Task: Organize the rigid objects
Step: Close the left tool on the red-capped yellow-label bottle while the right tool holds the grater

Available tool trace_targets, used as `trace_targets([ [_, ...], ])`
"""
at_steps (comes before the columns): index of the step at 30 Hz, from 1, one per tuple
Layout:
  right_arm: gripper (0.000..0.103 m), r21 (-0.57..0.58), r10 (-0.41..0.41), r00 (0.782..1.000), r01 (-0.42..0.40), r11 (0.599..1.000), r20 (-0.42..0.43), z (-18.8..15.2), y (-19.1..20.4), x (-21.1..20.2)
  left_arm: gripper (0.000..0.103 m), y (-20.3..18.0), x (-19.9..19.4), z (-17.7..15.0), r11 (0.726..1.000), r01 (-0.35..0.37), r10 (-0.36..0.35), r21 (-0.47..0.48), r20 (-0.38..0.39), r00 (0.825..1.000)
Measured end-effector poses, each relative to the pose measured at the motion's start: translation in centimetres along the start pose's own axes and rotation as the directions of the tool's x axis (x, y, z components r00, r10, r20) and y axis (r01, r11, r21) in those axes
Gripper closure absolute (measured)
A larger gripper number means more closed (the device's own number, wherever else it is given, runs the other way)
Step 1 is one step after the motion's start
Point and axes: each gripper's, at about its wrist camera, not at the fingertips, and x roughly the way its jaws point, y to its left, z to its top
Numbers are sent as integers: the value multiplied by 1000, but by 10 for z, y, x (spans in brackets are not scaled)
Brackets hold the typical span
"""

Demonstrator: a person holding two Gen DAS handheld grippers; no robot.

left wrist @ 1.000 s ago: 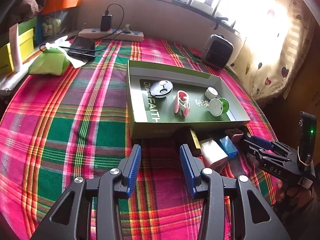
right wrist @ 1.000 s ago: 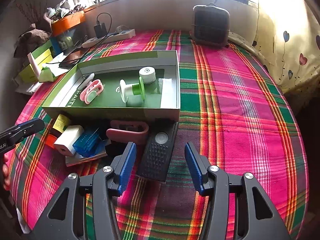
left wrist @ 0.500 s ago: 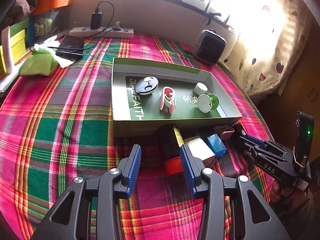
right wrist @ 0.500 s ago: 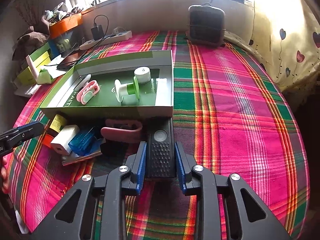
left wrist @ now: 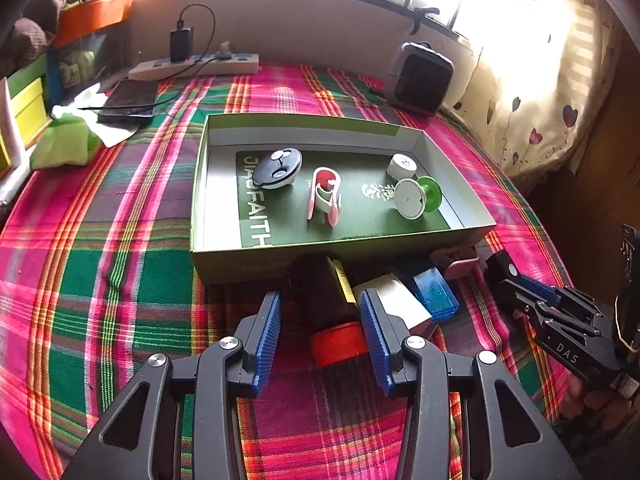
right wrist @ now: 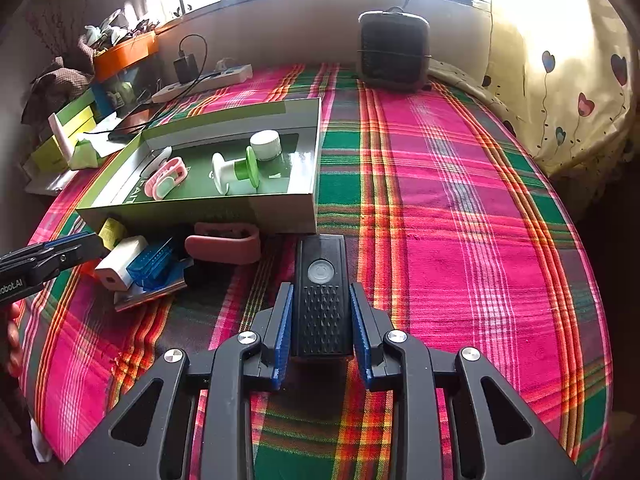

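Observation:
A green open box (left wrist: 340,258) holds a round black-and-white lid (left wrist: 278,168), a pink clip (left wrist: 324,196), a white jar (left wrist: 402,165) and a green-and-white spool (left wrist: 418,198). In front of it lie a dark bottle with a red cap (left wrist: 338,344), a white block (left wrist: 394,304), a clear blue case (left wrist: 434,290) and a pink piece (right wrist: 224,242). My left gripper (left wrist: 322,316) is open, and the bottle lies between its pads without being pressed. My right gripper (right wrist: 322,320) is shut on a black device with a round button (right wrist: 323,300), which rests on the cloth.
A plaid cloth (right wrist: 460,220) covers the surface. A small dark heater (right wrist: 394,50) stands at the back. A power strip (left wrist: 196,66), a phone (left wrist: 128,100) and yellow-green boxes (right wrist: 68,132) crowd the far left. A heart-print curtain (right wrist: 568,80) hangs on the right.
My right gripper's pads closed onto the black device and straightened it. My left gripper shifted right, so the red-capped bottle now lies between its pads.

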Motion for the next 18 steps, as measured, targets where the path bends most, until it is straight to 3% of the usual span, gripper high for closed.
trace_targets([
  [18, 75, 10, 14, 1000, -14, 1000, 6, -1, -3, 0, 63, 12, 7, -2, 996, -94, 93, -11, -10, 996],
])
